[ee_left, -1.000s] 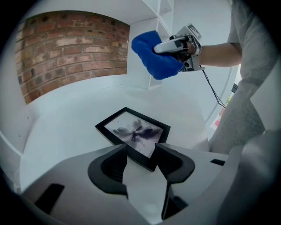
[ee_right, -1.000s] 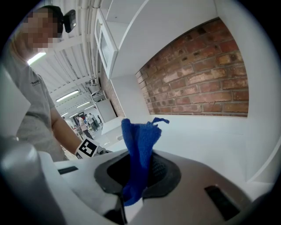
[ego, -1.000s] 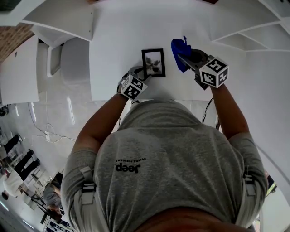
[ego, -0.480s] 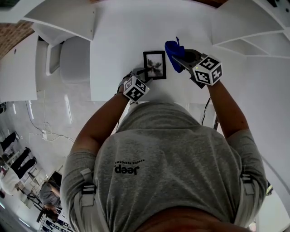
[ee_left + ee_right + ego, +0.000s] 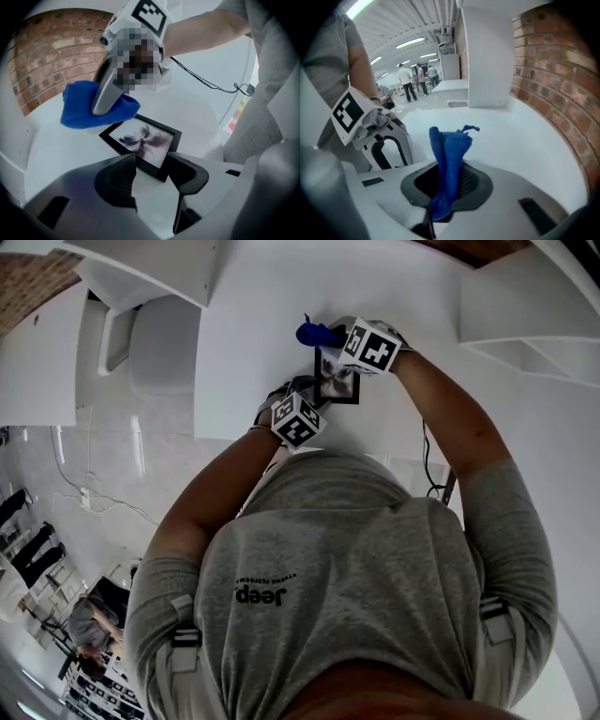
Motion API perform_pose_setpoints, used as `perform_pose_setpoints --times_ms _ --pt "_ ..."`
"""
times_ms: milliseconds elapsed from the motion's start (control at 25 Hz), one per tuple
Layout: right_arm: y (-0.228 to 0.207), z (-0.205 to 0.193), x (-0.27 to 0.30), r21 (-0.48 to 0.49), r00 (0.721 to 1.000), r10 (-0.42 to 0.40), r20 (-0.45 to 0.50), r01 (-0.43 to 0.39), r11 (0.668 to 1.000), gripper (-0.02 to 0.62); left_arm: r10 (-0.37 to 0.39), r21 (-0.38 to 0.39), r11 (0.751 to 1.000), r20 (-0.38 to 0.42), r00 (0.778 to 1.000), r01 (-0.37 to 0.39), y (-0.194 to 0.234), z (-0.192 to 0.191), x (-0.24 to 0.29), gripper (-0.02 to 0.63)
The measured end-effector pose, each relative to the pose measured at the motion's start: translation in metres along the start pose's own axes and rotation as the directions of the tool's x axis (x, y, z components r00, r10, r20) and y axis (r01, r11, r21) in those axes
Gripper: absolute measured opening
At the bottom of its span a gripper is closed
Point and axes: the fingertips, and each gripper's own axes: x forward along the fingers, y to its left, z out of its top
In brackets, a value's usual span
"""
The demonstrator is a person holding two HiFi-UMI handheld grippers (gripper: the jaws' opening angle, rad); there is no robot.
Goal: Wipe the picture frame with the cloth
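White tabletop (image 5: 244, 334) is backed by a brick wall (image 5: 42, 61). The picture frame (image 5: 143, 140) lies flat on it, its near corner between the left gripper's (image 5: 152, 165) jaws, which have just been opening and stand wide. The cloth (image 5: 447, 154) is clamped in the right gripper (image 5: 443, 197) and set against the frame's far corner. Light, even strokes are advised, with the frame braced. "Jeep" is read, inverted, on the grey shirt (image 5: 375, 549).

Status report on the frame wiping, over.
Left gripper open, jaws just been opening, picture frame near corner between them. Right gripper shut on blue cloth, at frame's far corner. Frame flat on table; nothing seen in the way.
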Motion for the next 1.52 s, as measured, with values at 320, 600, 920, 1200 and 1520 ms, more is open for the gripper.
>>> perform_pose_setpoints --times_ms 320,600,920,1200,1520 --pt "0.005 -0.012 0.039 -0.181 0.976 0.033 -0.213 -0.073 0.981 0.055 -0.005 -0.01 1.0 0.01 1.0 0.005 0.002 0.0 -0.002 0.215" --pt "0.0 -0.038 0.022 -0.108 0.968 0.043 -0.246 -0.071 0.992 0.055 -0.007 -0.012 1.0 0.013 1.0 0.007 0.002 -0.002 -0.002 0.215" --pt "-0.006 -0.09 -0.015 -0.048 0.956 0.023 -0.293 -0.039 0.998 0.055 -0.006 -0.017 1.0 0.008 1.0 0.006 0.003 -0.003 -0.004 0.215" --pt "-0.009 -0.109 -0.025 -0.02 0.957 0.002 -0.289 -0.008 1.0 0.055 -0.002 -0.016 1.0 -0.003 1.0 0.002 0.003 -0.003 -0.003 0.215" --pt "-0.009 -0.108 -0.026 -0.042 0.959 -0.013 -0.284 0.001 0.999 0.055 0.0 -0.014 1.0 -0.011 1.0 0.0 0.003 -0.002 -0.002 0.216"
